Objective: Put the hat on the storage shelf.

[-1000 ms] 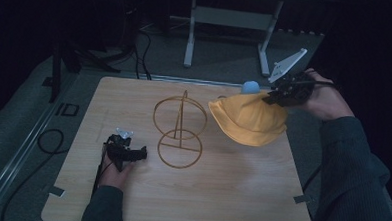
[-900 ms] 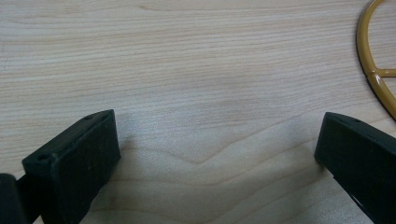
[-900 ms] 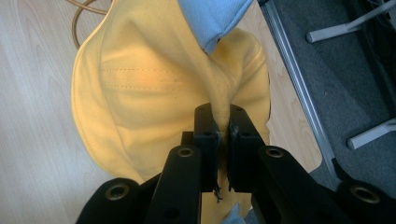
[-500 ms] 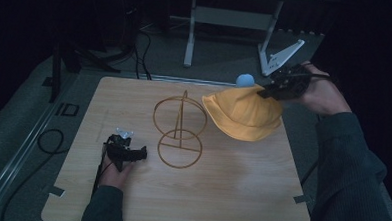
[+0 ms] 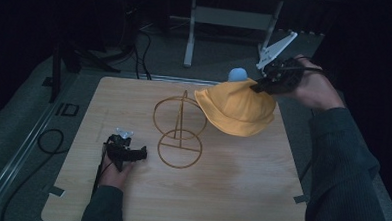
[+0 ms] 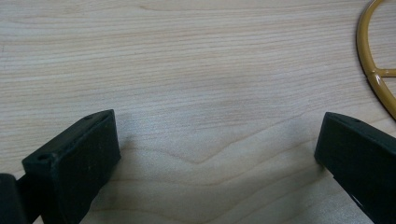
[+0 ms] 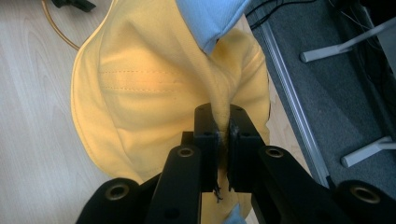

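Note:
A yellow bucket hat (image 5: pixel 236 111) with a pale blue lining (image 5: pixel 237 74) hangs in the air over the far right of the wooden table (image 5: pixel 240 192). My right gripper (image 5: pixel 261 87) is shut on a fold of its brim; in the right gripper view the hat (image 7: pixel 154 88) hangs down from the pinched jaws (image 7: pixel 222 133). A gold wire stand (image 5: pixel 179 130) of two rings on a post is at the table's middle, just left of the hat. My left gripper (image 5: pixel 143 153) lies on the table near the stand's base ring (image 6: pixel 373 70), jaws wide apart with bare wood between them.
Cables (image 5: pixel 47 144) trail over the grey floor left of the table. A metal rail (image 5: pixel 11 162) runs along the table's left side. White frame legs (image 5: pixel 192 30) stand on the floor beyond the far edge.
My right gripper has lifted the hat and carried it a little up and away from the table's right side. The left gripper has stayed put.

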Tool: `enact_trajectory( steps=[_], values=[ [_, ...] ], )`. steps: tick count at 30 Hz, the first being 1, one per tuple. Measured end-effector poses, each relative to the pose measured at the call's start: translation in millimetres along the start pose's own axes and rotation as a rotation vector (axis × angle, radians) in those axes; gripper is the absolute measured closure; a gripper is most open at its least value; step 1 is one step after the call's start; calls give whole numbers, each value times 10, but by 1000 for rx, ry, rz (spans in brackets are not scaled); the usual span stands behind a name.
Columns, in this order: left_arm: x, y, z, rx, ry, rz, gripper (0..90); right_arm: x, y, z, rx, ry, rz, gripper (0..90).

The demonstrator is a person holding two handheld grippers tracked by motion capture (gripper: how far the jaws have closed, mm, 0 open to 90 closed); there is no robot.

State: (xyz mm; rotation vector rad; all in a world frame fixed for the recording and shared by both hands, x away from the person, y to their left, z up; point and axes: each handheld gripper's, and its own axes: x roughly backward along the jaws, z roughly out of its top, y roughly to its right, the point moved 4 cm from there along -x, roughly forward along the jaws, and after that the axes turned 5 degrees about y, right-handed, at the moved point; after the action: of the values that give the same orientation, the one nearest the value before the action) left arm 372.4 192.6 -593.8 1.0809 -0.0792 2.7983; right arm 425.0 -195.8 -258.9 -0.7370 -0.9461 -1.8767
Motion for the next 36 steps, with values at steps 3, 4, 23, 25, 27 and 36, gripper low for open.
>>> enact_trajectory(
  steps=[3, 4, 23, 25, 27, 36],
  values=[
    [0, 0, 0, 0, 0, 0, 0, -1, 3, 17, -1, 3, -2, 846],
    [0, 0, 0, 0, 0, 0, 0, -5, 6, 36, 0, 3, -3, 846],
    [0, 0, 0, 0, 0, 0, 0, -40, -54, 328, 40, 19, -7, 846],
    [0, 0, 0, 0, 0, 0, 0, -46, -63, 348, 43, 21, -5, 846],
    [-1, 1, 1, -2, -1, -1, 0, -54, -88, 405, 48, 31, 3, 846],
    [0, 1, 1, -3, -2, -2, 0, -170, -170, 596, 69, 50, 32, 845]
  ],
)
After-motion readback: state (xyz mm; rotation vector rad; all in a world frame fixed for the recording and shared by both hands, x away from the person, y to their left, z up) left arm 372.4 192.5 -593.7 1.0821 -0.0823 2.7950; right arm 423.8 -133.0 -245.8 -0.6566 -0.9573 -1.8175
